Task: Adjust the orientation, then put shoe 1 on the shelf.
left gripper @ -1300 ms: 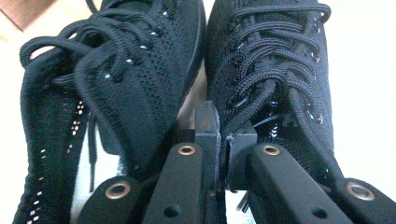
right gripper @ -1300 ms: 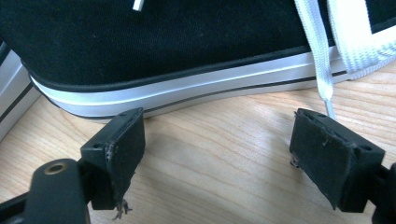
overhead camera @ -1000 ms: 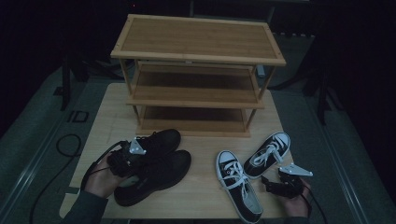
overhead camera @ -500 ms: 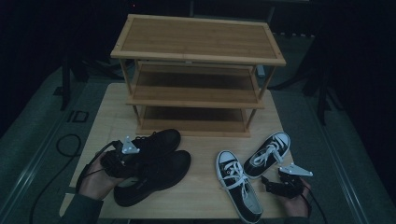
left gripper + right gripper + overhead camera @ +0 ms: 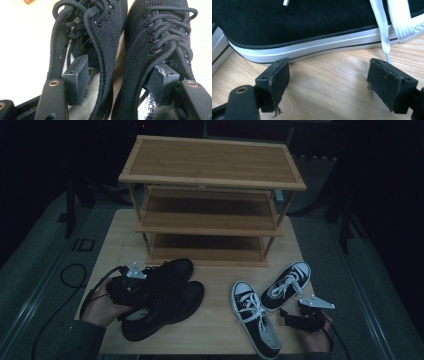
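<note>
Two shoe pairs on the wooden counter.
Left gripper, jaws apart inside both black knit shoes, toes pointing right; right gripper gapes beside black-and-white sneakers.

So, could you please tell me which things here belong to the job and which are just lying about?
Likely in the job:
- black knit shoes, one left gripper jaw inside each
- black-and-white sneakers, beside the open right gripper
- wooden shoe rack

Lying about:
- black cable on the floor
</note>
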`<action>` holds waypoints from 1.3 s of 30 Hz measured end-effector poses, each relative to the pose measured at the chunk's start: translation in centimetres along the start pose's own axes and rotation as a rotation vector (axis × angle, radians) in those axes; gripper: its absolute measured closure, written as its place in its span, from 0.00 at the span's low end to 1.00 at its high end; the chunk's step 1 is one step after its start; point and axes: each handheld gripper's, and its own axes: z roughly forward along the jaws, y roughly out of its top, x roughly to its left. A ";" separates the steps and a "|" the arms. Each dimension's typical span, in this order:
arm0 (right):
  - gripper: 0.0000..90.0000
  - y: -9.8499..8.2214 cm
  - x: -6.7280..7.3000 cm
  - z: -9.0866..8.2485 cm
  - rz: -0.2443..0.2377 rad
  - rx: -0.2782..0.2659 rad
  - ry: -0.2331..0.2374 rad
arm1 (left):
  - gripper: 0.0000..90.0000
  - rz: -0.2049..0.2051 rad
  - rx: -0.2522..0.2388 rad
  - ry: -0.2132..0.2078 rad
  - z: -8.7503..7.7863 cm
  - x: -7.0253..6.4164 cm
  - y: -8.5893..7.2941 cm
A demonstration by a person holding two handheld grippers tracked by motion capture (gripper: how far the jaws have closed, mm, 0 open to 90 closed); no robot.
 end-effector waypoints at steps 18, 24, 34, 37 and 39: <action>0.20 0.0 0.0 0.0 0.000 -0.001 0.000 | 0.64 0.038 0.113 -0.077 1.2 1.2 1.6; 0.20 0.0 0.0 0.0 0.000 -0.001 0.000 | 0.69 0.061 0.126 -0.092 1.7 0.9 1.8; 0.20 0.0 0.0 0.0 0.000 0.000 0.001 | 0.95 0.077 0.107 -0.073 1.6 0.4 1.6; 0.20 0.0 0.0 0.0 0.000 0.000 0.001 | 0.95 0.072 0.099 -0.073 1.6 0.4 1.5; 0.20 0.0 0.0 0.0 0.000 -0.001 0.001 | 0.95 0.068 0.094 -0.076 1.6 0.4 1.5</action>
